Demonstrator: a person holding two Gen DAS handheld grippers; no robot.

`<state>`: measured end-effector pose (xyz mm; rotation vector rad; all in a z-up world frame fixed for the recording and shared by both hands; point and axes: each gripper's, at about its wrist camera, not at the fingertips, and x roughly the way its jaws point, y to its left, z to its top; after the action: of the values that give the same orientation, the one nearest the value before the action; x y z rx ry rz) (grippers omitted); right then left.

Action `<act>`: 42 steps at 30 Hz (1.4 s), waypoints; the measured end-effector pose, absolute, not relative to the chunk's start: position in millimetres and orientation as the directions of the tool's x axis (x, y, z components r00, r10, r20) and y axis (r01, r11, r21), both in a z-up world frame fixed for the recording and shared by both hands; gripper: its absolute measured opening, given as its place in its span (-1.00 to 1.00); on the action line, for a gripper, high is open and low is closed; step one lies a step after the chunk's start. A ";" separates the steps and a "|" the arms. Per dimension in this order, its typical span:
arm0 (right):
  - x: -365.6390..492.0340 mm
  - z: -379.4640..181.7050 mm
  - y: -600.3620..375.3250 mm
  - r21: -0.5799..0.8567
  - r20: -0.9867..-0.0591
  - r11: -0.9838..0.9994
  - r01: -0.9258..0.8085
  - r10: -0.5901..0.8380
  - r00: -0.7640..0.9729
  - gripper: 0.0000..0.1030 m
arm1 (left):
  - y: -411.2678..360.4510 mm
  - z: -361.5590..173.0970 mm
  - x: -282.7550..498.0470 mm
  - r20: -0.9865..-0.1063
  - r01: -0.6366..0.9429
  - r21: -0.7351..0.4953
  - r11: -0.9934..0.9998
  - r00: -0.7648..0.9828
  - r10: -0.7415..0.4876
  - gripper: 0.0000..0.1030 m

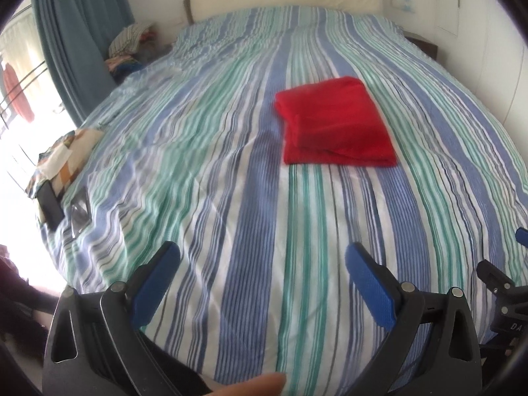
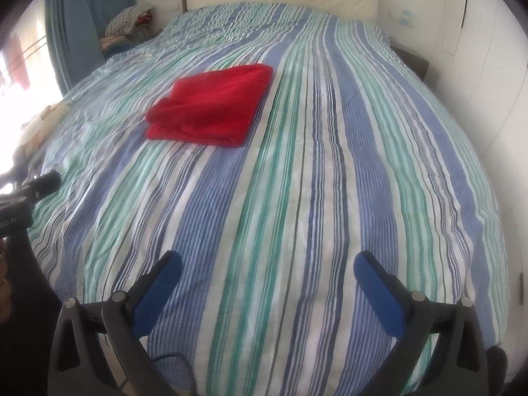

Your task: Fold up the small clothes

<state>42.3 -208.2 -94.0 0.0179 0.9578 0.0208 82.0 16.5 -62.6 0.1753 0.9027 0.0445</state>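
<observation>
Near the foot of the bed (image 1: 250,198), the left claw (image 1: 262,257) and right claw (image 2: 267,265) hung spread wide and empty, well apart from the cloth (image 1: 333,122), which lay folded mid-bed. It looked soft, light and limp, best pinched at a corner or the layered near edge.

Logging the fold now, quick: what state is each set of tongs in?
Left tongs: open, holding nothing.
Right tongs: open, holding nothing.
</observation>
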 end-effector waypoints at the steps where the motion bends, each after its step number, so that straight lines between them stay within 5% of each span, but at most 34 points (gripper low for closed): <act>1: 41.6 -95.4 -207.5 0.020 -0.822 1.000 -0.011 0.023 0.569 0.99 | 17.0 -63.8 82.4 -0.782 0.038 0.169 0.985 0.613 0.111 0.96; 19: 46.4 -74.7 -204.7 0.013 -0.831 0.999 -0.030 0.027 0.555 0.99 | 20.9 -9.1 68.9 -0.637 0.046 0.188 0.981 0.766 0.087 0.99; 27: 47.3 -63.4 -197.8 0.001 -0.838 0.999 -0.034 0.019 0.545 0.99 | 19.1 -13.7 73.3 -0.716 0.057 0.084 0.995 0.698 0.021 0.99; 42: 53.1 -38.3 -200.5 -0.007 -0.797 1.000 0.000 -0.006 0.604 0.99 | 22.1 -4.4 79.7 -0.731 0.005 0.143 0.990 0.675 0.102 0.99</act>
<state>53.1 -200.5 -38.3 -0.0061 0.9220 -0.0034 79.7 22.1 -4.4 0.1369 0.8285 0.0550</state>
